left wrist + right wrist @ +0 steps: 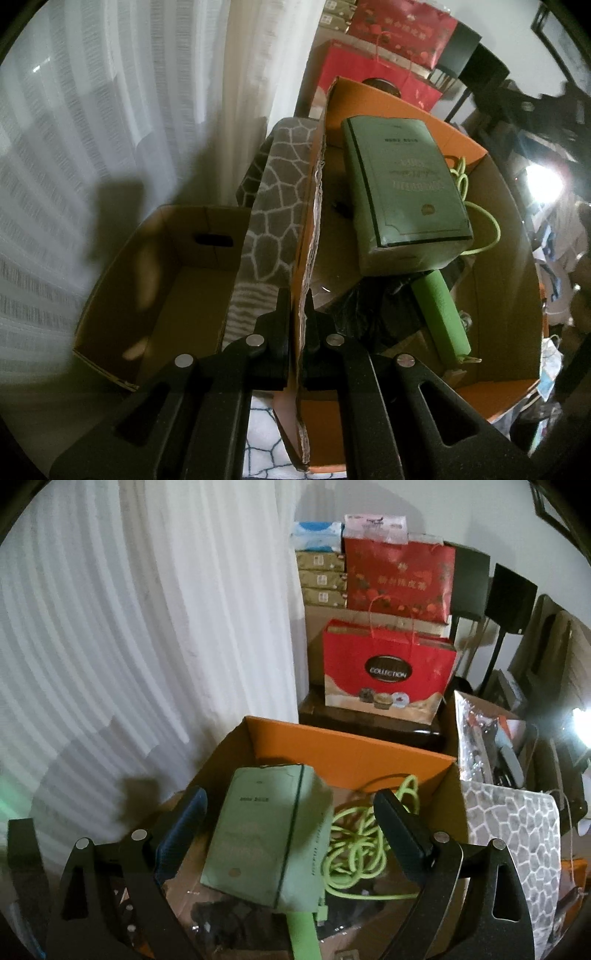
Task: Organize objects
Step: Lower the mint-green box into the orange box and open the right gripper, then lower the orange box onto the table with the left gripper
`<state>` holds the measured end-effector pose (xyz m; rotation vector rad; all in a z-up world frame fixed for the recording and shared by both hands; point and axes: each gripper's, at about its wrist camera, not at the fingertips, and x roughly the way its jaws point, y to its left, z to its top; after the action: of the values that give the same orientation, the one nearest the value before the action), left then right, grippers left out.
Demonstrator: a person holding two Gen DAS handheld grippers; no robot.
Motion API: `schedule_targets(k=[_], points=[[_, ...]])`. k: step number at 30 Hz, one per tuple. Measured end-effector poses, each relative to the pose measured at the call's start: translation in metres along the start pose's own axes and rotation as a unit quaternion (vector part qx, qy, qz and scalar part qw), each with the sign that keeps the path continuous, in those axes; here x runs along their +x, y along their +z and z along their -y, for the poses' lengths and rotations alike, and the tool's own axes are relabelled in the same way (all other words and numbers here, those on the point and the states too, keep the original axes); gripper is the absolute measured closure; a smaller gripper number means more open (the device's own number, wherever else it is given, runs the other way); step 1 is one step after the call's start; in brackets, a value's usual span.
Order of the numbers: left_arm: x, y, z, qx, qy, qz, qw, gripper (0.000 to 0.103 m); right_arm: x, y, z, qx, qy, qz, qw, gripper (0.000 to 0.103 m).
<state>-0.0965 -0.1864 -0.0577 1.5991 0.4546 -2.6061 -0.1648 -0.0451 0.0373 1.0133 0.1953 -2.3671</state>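
The left gripper (298,295) clenches the orange box's corrugated wall (308,236). The right gripper (291,801) hangs released above a smooth green book (258,834), with open room either side.

White curtain (147,627), pale wall (461,513)

The word "COLLECTION" stands in light letters on a dark oval badge on the front of the lower red gift bag (388,672). The upper red bag (400,579) carries a line of gold Chinese characters, too blurred to read. The green book (266,830) has small cover print and spine lettering that cannot be made out in either view
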Motion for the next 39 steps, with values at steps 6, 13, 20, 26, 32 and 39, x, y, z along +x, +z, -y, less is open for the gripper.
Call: schedule_targets(k=[6,13,20,26,32,39], points=[[0.000,0.000,-0.001,0.001,0.001,0.001,1.0000,0.099,-0.015,-0.008,0.011,0.005,-0.003,0.012,1.000,0.010],[0.000,0.000,-0.001,0.001,-0.001,0.002,1.0000,0.099,-0.033,-0.028,0.025,0.004,-0.017,0.019,1.000,0.010],[0.000,-0.002,-0.003,-0.003,-0.006,0.003,1.0000,0.098,-0.056,-0.044,0.042,0.009,-0.028,0.026,0.999,0.002],[-0.004,-0.008,0.000,-0.001,0.015,0.016,0.9998,0.079,-0.073,-0.060,0.055,0.010,-0.042,0.029,0.999,0.001],[-0.032,-0.017,0.003,0.004,0.055,0.066,0.9963,0.036,-0.085,-0.078,0.069,0.017,-0.057,0.028,0.998,0.001],[-0.065,-0.028,0.030,0.041,0.049,0.111,0.9917,0.003,-0.102,-0.105,0.091,0.030,-0.078,0.030,0.996,0.000]])
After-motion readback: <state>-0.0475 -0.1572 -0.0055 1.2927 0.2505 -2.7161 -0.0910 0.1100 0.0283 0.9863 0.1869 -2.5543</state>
